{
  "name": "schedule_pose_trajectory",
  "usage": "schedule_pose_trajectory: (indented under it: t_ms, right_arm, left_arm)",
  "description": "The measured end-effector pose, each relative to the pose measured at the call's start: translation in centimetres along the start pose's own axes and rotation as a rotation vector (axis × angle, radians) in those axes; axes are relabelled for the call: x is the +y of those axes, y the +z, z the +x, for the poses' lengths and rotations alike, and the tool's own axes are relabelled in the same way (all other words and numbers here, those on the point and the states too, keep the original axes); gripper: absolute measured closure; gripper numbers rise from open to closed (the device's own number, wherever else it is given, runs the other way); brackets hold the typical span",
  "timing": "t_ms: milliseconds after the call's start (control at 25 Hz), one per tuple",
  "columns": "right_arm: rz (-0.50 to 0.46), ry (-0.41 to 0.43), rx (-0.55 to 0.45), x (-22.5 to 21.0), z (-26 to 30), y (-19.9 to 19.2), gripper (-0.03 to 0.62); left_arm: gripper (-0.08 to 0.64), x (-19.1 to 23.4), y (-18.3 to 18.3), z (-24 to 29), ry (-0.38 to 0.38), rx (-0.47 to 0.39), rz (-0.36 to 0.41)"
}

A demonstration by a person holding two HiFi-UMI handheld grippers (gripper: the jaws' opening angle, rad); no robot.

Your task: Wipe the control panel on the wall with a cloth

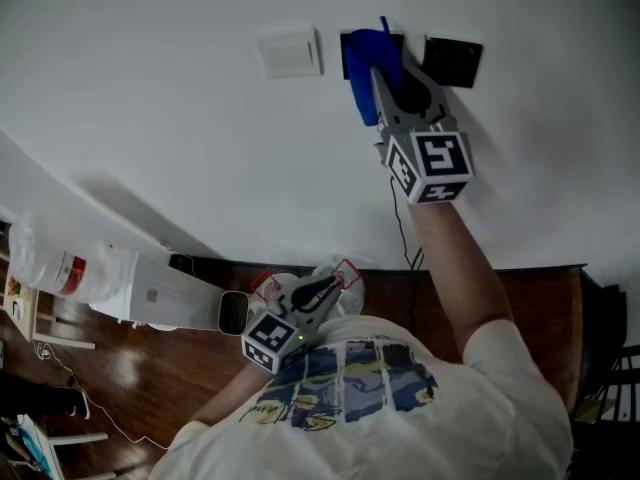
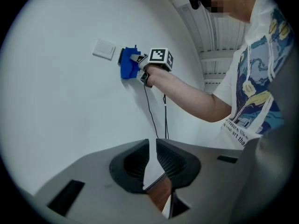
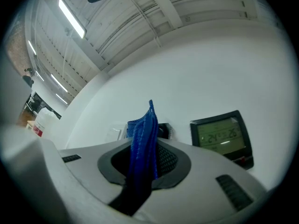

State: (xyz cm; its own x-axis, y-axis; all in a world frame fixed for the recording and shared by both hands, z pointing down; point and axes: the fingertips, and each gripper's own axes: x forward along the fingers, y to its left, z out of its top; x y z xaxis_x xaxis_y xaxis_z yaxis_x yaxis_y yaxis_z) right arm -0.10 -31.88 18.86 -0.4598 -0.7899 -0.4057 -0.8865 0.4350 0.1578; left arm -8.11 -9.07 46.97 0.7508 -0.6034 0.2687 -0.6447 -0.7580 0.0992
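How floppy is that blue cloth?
Probably very floppy: the blue cloth folds and bunches between the jaws of the right hand-held gripper. Likely light too: a simple pinch holds it up against the wall.

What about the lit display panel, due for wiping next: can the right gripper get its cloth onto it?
Probably yes: the right gripper holds the blue cloth at the wall just beside the display panel, nothing visible between them.

Head view high, facing the wall [image 1: 150,88], left gripper view low and farther back, right gripper view close against it, all three sharing the cloth [image 1: 365,68].
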Motion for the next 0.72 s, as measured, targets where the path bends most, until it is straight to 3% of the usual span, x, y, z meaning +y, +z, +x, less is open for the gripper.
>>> schedule_pose_trajectory:
  t_ms: [720]
  right_arm:
    - [-0.054, -0.133, 0.001, -8.9, -5.6, 1.8, 0.5]
  left_arm:
    - [0.515, -3.3, 0.5, 4.1, -0.104, 0.029, 0.037]
